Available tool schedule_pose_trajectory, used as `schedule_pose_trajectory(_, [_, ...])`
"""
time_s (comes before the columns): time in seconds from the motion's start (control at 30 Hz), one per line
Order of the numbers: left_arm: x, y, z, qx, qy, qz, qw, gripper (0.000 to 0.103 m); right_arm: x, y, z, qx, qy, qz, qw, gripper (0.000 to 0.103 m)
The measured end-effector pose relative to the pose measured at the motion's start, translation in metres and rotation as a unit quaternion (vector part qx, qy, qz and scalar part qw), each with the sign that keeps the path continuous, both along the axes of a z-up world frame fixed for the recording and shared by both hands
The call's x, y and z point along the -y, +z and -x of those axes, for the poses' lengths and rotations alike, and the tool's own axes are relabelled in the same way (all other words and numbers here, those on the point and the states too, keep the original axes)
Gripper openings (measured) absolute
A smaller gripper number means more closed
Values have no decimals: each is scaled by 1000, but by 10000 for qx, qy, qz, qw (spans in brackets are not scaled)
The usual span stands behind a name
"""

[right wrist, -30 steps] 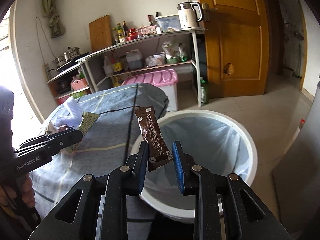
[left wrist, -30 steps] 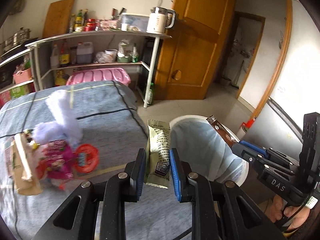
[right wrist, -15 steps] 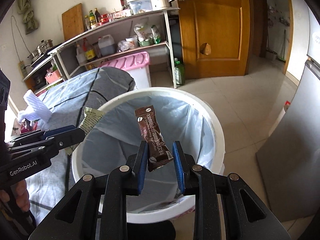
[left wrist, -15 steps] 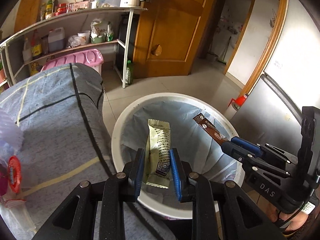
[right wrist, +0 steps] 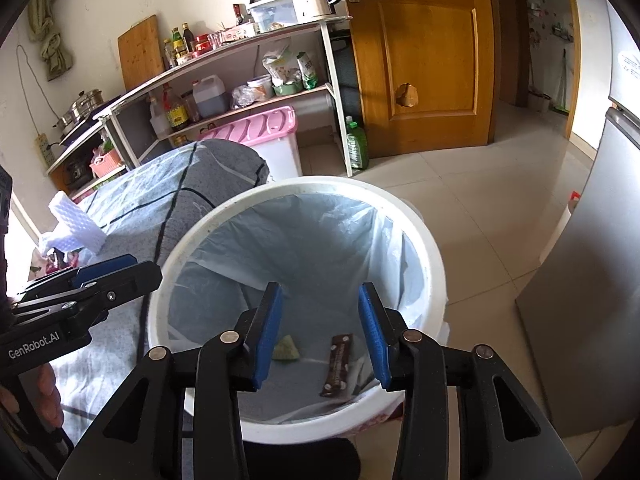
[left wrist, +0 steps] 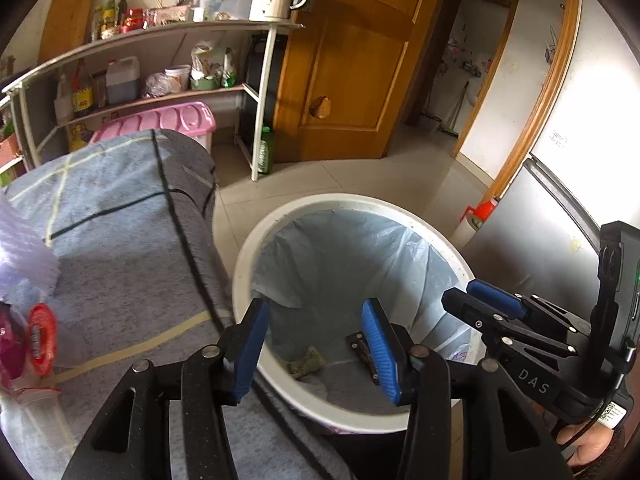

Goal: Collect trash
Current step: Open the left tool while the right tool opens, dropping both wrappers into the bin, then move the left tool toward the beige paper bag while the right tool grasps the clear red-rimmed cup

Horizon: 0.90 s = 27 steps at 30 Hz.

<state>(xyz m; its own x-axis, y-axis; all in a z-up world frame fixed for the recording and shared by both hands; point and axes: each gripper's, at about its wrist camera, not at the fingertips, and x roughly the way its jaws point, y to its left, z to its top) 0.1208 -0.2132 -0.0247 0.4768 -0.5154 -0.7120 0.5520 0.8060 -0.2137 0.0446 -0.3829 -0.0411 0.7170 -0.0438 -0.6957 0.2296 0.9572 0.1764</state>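
A white trash bin (left wrist: 280, 220) (right wrist: 320, 186) with a pale blue liner stands on the floor beside the table. On its bottom lie a green wrapper (left wrist: 307, 364) (right wrist: 286, 349) and a brown wrapper (left wrist: 360, 350) (right wrist: 339, 364). My left gripper (left wrist: 316, 346) hangs over the bin's near rim, its jaws opening, nothing between them. My right gripper (right wrist: 322, 328) is above the bin too, jaws opening and empty. Each gripper shows in the other's view: the right gripper (left wrist: 486, 300) at the right, the left gripper (right wrist: 132, 270) at the left.
A table under a grey-blue cloth (left wrist: 120, 240) stands left of the bin, with a white foam piece (right wrist: 74, 228), a red ring (left wrist: 40, 338) and pink packaging (left wrist: 10, 344) on it. Behind are shelves (right wrist: 240, 52), a pink-lidded box (right wrist: 260, 128), a wooden door (right wrist: 420, 60) and a grey fridge (right wrist: 592, 300).
Both grippers have let go of their wrappers, and the green and brown wrappers have dropped to the bin's bottom. Both pairs of jaws stand wider apart than before.
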Motion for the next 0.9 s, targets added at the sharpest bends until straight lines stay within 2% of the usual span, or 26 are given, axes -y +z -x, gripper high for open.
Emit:
schedule_pose_trajectory(0.2, [-42,16,9,235,429,67,9988,49,-28,13,0,273,304,-56,9991,41])
schedule_pose_trajectory(0.4, [-96,26,14,396,1007,100,9941,50,-64,22,-7,405,699,-87,9967,41])
schedule_pose_trajectory(0.57, [-140,31,18,487,1512,105,9872,50,-97,23,-15,413,1042,-112,9936,41])
schedule_pose_trajectory(0.7, [-178,30,20,534,1919,94,9799,60,-124,23,-22,426,1328,-131,9901,41])
schedule_pose_trajectory(0.8, [-206,27,18,450,2211,161,9741,62,-146,21,-31,421,1552,-140,9869,41])
schedule_pose_trajectory(0.9, [-231,25,15,413,2469,170,9680,62,-161,18,-38,394,1680,-240,9847,46])
